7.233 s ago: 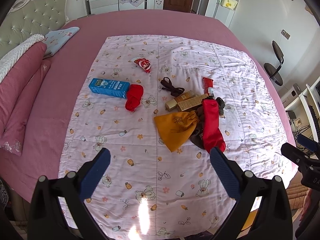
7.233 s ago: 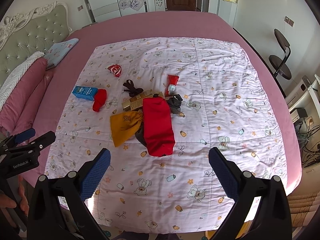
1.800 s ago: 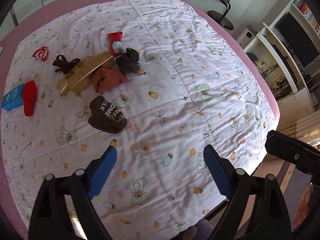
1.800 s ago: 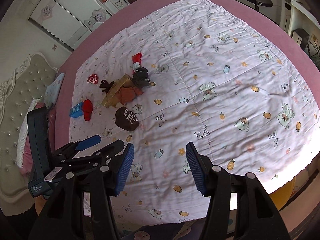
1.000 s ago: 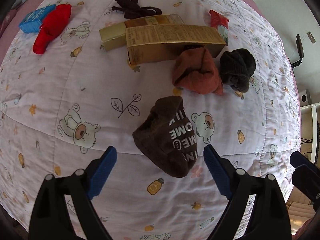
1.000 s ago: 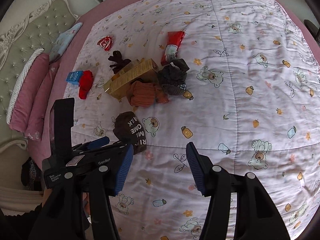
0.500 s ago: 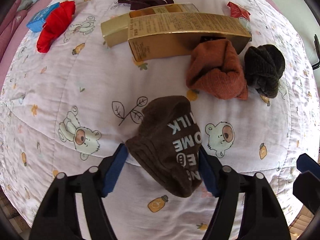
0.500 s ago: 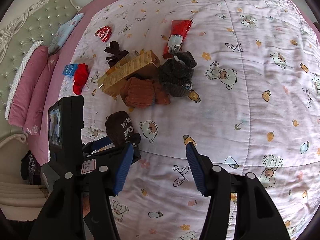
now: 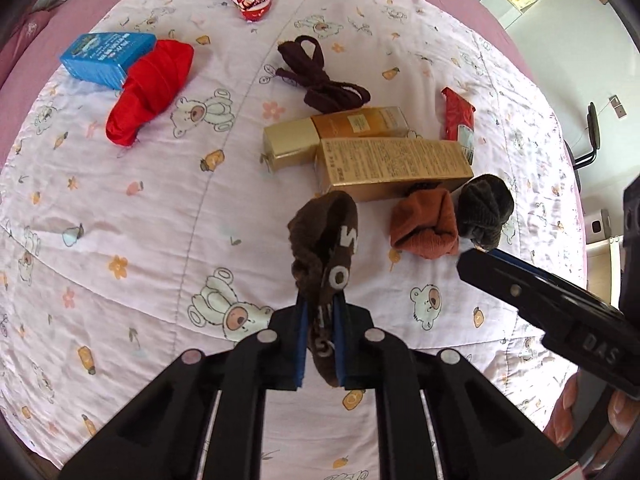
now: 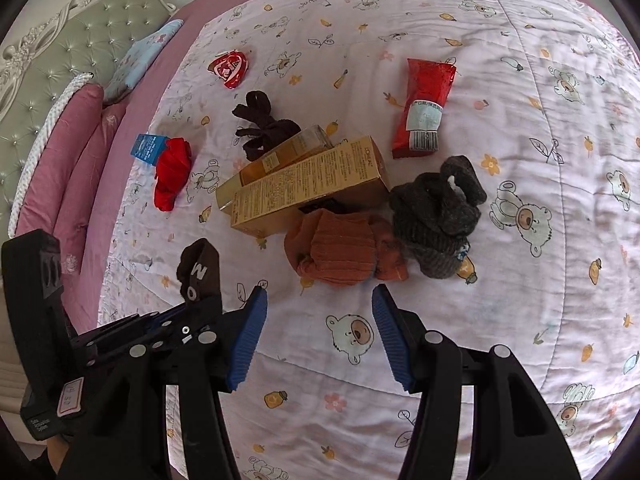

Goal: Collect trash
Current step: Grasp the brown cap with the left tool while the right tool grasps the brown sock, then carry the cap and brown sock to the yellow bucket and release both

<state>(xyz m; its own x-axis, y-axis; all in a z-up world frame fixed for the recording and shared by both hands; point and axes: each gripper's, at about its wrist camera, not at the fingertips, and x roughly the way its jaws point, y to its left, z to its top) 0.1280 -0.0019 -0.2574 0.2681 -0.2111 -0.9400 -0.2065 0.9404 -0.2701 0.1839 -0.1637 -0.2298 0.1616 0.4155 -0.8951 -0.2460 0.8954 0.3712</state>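
Note:
My left gripper [image 9: 320, 312] is shut on a brown sock with white letters [image 9: 326, 240], lifted off the quilt; it also shows in the right wrist view [image 10: 200, 272]. My right gripper [image 10: 318, 308] is open and empty, just in front of an orange sock [image 10: 340, 252] and a dark grey sock [image 10: 436, 216]. Two gold boxes [image 10: 308, 188] lie behind them. A red wrapper [image 10: 426, 108], a red heart-shaped wrapper [image 10: 230, 66] and a blue box [image 10: 148, 148] lie further off.
A red cloth [image 9: 150, 90] rests against the blue box [image 9: 104, 56]. A dark brown tie [image 9: 320, 80] lies behind the gold boxes [image 9: 384, 164]. Pink pillows [image 10: 72, 152] and a green headboard [image 10: 60, 40] are at the left. A chair [image 9: 592, 136] stands beyond the bed.
My left gripper has closed on the brown sock and lifted it. My right gripper has moved closer to the orange and grey socks.

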